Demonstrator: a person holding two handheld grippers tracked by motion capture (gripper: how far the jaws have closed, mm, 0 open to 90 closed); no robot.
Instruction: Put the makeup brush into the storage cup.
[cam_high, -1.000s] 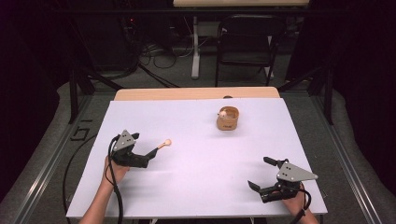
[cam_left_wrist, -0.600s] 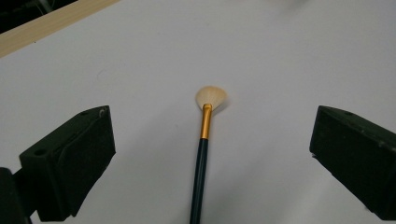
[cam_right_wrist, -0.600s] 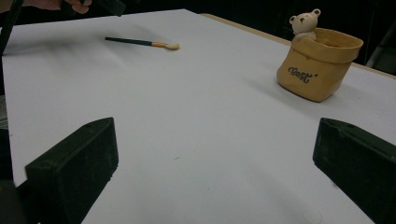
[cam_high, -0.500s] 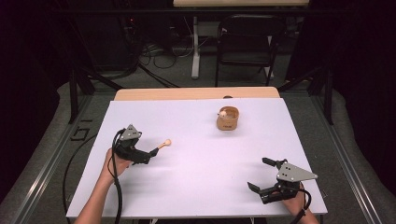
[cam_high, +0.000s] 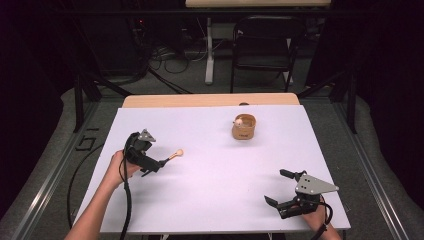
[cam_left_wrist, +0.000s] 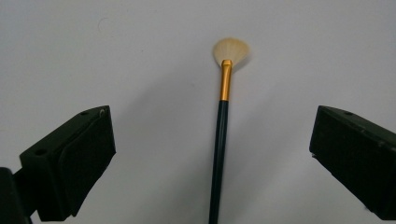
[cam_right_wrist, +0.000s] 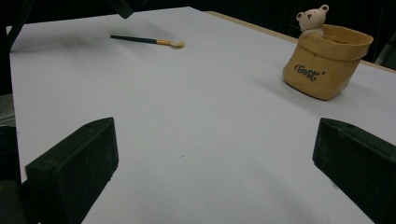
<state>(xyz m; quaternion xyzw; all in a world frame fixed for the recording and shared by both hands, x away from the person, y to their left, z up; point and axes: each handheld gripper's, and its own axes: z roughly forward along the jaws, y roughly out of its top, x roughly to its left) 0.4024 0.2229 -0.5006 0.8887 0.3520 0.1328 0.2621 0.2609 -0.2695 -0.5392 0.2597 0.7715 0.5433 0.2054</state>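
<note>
A thin paintbrush (cam_left_wrist: 222, 126) with a dark handle, gold ferrule and pale fan tip lies flat on the white table; it also shows as the paintbrush (cam_high: 175, 154) and the paintbrush (cam_right_wrist: 145, 41). My left gripper (cam_high: 161, 164) hovers over its handle end, open, jaws either side of the handle and apart from it; in its own view the left gripper (cam_left_wrist: 210, 158) straddles the brush. My right gripper (cam_high: 278, 188) rests open near the front right edge, holding nothing. A tan pouch-shaped pot (cam_high: 243, 127) with a small bear figure stands at the back right, seen also as the pot (cam_right_wrist: 327, 60).
The white table top (cam_high: 220, 170) has a wooden strip along its far edge. Beyond it are a black chair (cam_high: 262, 40), cables on the floor and dark surroundings. A cable trails from the left gripper off the table's left front.
My left gripper has lifted and tilted forward over the brush handle, its hand moving slightly toward the brush. The right gripper has barely moved. The brush and pot stay put.
</note>
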